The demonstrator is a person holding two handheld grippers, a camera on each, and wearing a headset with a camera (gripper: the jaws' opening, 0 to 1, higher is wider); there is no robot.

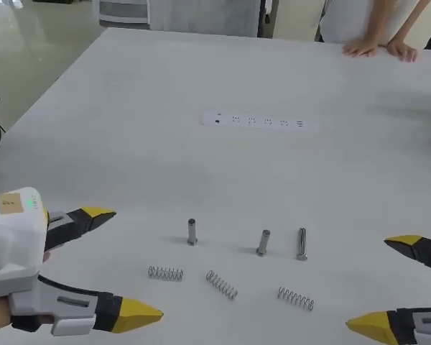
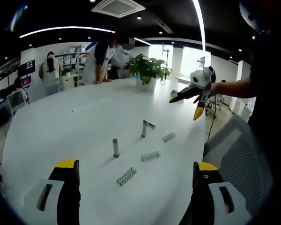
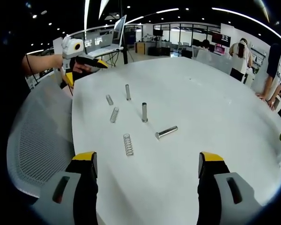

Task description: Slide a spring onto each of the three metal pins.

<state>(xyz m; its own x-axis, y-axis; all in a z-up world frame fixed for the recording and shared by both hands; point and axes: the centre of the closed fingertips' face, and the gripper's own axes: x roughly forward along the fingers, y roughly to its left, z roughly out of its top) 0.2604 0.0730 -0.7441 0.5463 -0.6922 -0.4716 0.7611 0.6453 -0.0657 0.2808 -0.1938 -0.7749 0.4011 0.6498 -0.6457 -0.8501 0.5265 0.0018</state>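
head cam looks down at the surface (image 1: 129, 144), claw cams sit low on opposite sides facing inward, all sharing the pins (image 1: 263, 243)

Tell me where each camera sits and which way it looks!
Head view: on the person's head, looking forward and down at the table, three pins and springs; the left gripper and right gripper show.
Left gripper view: on the left gripper, looking along its jaws over the parts toward the right gripper and the person's arm.
Right gripper view: on the right gripper, looking back at the left gripper.
Shared: both gripper views see the same pins and springs from opposite sides.
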